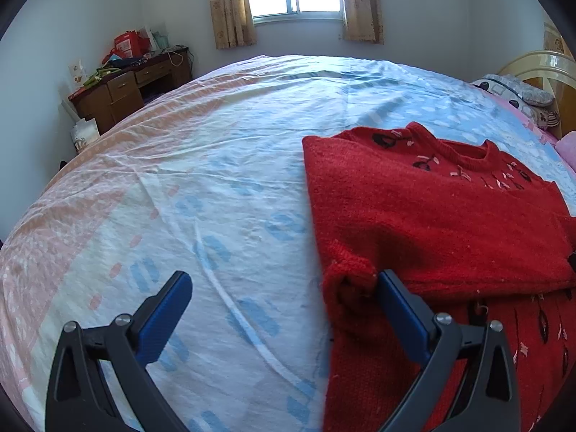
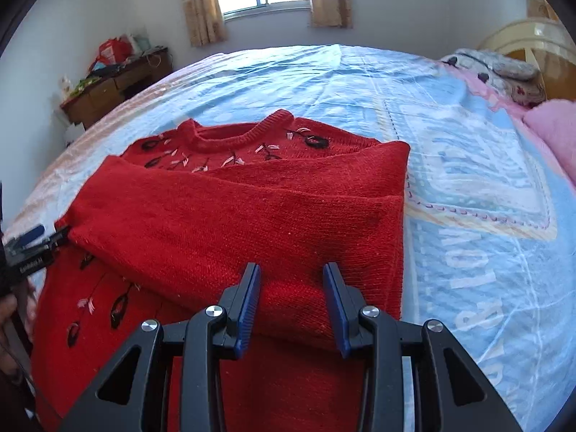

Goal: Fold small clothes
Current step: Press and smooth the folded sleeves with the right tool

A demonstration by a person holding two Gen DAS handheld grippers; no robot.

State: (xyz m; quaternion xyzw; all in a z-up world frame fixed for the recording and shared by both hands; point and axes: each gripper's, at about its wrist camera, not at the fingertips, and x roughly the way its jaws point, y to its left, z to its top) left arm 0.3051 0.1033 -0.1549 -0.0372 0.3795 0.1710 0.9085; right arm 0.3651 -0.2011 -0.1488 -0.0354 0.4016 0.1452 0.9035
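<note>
Little can be read here. The bedsheet [image 2: 486, 216] carries large pale letters printed on its blue part at the right of the right wrist view — they run sideways and are cut up by creases, so only single shapes such as an "O" and an "R" come through, no whole word. On the left gripper [image 2: 28, 252], seen at the left edge of the same view, a small white label sits on the black body — too small and blurred to make out. The red boxes [image 1: 126, 45] on the desk [image 1: 118, 90] show pale markings, unreadable.
</note>
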